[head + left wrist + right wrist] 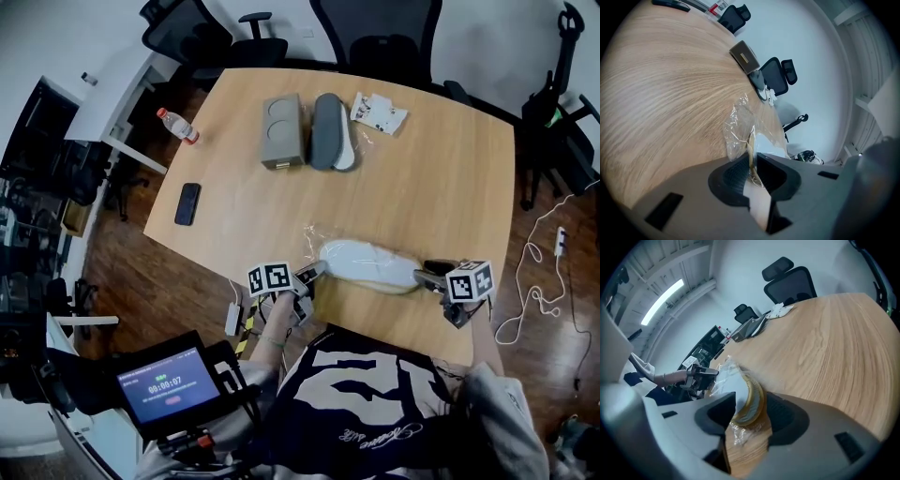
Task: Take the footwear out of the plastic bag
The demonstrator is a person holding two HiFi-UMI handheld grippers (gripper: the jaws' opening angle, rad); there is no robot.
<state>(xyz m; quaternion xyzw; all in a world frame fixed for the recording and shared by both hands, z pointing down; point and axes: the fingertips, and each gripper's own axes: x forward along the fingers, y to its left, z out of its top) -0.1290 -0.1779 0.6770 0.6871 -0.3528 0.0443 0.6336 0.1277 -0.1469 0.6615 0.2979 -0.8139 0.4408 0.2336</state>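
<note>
My left gripper (752,164) is clenched on the plastic bag (739,124). My right gripper (749,411) is released, its jaws apart around one end of the white shoe (367,262). The shoe lies bagged by the desk's (441,169) near edge, not yet taken out.

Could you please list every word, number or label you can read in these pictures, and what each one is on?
"00:00:07": on the small screen at the lower left of the head view.
"12": large, on the person's shirt.
Script lower on the shirt: too small to read.
Labels on the bottle and the white packet: too blurred to read.
</note>
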